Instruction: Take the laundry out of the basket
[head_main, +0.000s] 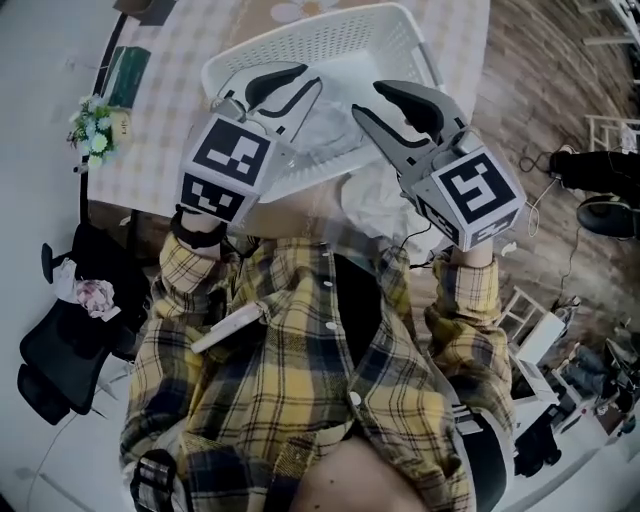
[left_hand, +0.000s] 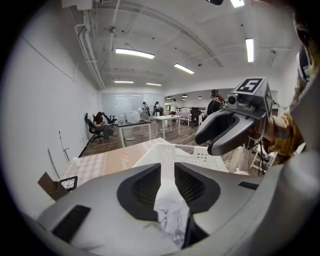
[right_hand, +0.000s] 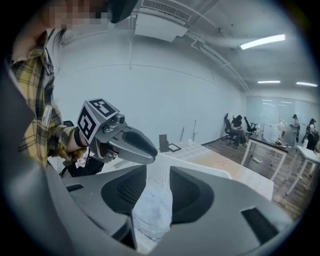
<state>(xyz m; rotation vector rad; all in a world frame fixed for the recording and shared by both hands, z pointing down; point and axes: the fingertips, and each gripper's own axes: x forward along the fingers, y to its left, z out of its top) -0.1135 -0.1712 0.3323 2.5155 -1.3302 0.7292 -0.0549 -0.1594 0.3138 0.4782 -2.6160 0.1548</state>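
Note:
A white plastic laundry basket (head_main: 300, 40) stands on a table with a checked cloth (head_main: 165, 110). White laundry (head_main: 372, 205) lies at its near rim and spills over the edge towards me. My left gripper (head_main: 312, 77) and right gripper (head_main: 366, 98) hover side by side over that rim, pointing into the basket. In the left gripper view the jaws (left_hand: 167, 172) stand parted with the white cloth (left_hand: 170, 210) loose in the gap. The right gripper (right_hand: 158, 175) is wider apart, and the cloth (right_hand: 152, 207) lies below between its jaws.
A small bunch of flowers (head_main: 95, 125) sits at the table's left edge. A black office chair (head_main: 60, 350) stands to my left. Bags and white racks (head_main: 600, 190) crowd the wooden floor on the right. People sit at desks (left_hand: 100, 125) far across the room.

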